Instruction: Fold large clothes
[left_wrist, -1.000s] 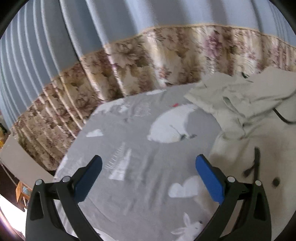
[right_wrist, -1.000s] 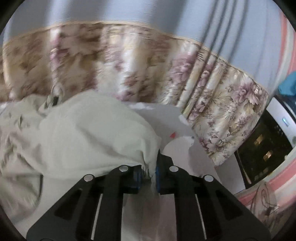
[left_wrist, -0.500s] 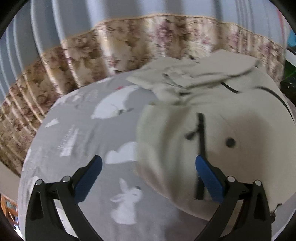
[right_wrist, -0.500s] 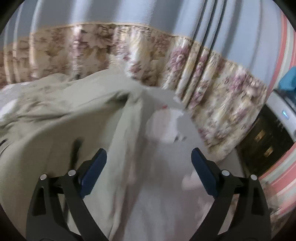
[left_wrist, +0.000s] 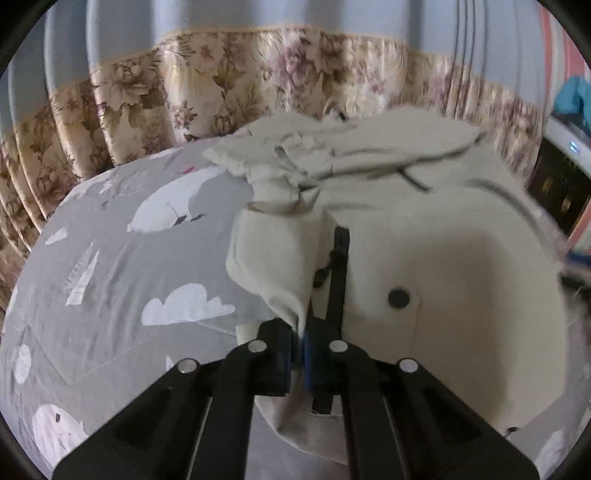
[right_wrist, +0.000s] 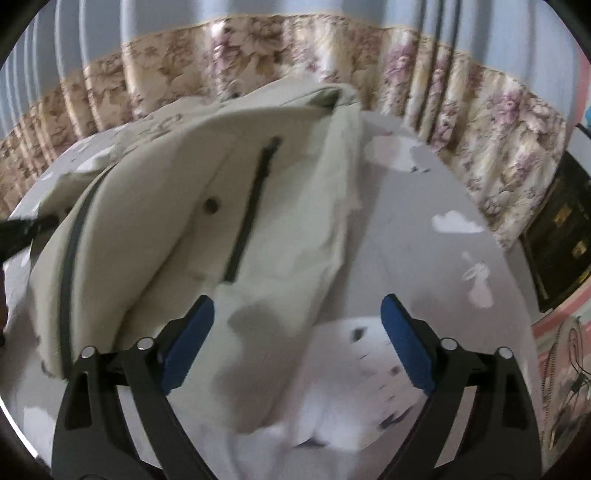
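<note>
A large beige jacket (left_wrist: 461, 258) with black zips and a dark snap lies on a grey bed sheet (left_wrist: 110, 266) printed with white animals and clouds. My left gripper (left_wrist: 299, 343) is shut on a fold of the jacket's near left edge, beside a black zip. The jacket also shows in the right wrist view (right_wrist: 184, 221), lying left of centre. My right gripper (right_wrist: 297, 336) is open and empty, low over the jacket's near right edge and the sheet (right_wrist: 424, 258).
A floral curtain (left_wrist: 221, 85) hangs along the far side of the bed, with blue-grey curtain above. A dark cabinet (right_wrist: 561, 236) stands at the right, past the bed's edge. The sheet is bare left of the jacket.
My left gripper moved right over the jacket and closed on its edge. My right gripper let go of the jacket, opened, and the cloth dropped flatter on the bed.
</note>
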